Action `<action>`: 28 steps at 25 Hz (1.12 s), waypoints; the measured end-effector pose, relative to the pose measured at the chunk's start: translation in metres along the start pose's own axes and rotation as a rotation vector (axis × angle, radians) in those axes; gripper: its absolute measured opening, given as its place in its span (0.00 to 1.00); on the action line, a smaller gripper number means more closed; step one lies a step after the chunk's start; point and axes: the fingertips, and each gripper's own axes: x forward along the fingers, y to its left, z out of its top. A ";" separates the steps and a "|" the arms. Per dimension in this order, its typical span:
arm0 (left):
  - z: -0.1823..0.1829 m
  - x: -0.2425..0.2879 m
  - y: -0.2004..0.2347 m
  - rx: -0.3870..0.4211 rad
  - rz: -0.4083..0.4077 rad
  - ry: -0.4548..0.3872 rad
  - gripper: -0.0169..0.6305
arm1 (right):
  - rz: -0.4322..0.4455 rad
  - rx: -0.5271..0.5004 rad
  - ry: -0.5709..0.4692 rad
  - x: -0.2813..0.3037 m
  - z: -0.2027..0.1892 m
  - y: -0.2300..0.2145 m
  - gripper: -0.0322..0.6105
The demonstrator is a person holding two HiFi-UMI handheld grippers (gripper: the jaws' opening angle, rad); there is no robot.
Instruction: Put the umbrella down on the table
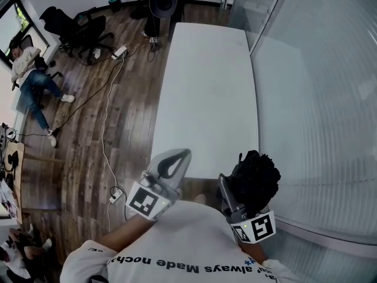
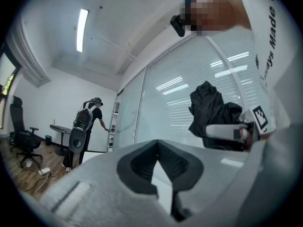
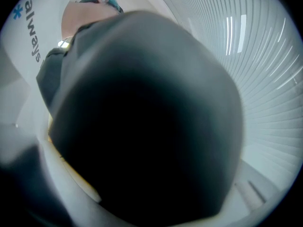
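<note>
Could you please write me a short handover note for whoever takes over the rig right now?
Left tool: shut, nothing in it, at the near end of the white table.
Right tool: shut on the folded black umbrella, held in the air close to the body, beside the glass wall.
Done: the umbrella is gripped and off any surface.
Left: bring it over the tabletop, lower it until it rests there, then open the right tool and draw back.

I count one black umbrella (image 1: pixel 254 178), one white table (image 1: pixel 206 87), my left gripper (image 1: pixel 172 163) and right gripper (image 1: pixel 230 193), one seated person (image 1: pixel 29 78), one standing person (image 1: pixel 152 25).
</note>
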 end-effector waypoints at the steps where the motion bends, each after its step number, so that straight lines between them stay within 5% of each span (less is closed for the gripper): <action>1: -0.002 0.002 -0.002 -0.006 0.006 0.000 0.03 | 0.005 -0.001 0.005 -0.002 -0.001 -0.003 0.42; 9: -0.007 0.016 -0.018 0.016 -0.003 0.009 0.03 | -0.001 0.002 0.020 -0.014 0.002 -0.019 0.42; 15: -0.015 0.017 -0.017 0.016 0.024 0.019 0.03 | -0.011 0.021 0.124 -0.007 -0.026 -0.033 0.42; 28: -0.025 0.009 -0.019 -0.005 0.020 0.032 0.03 | -0.075 0.052 0.472 0.026 -0.144 -0.074 0.42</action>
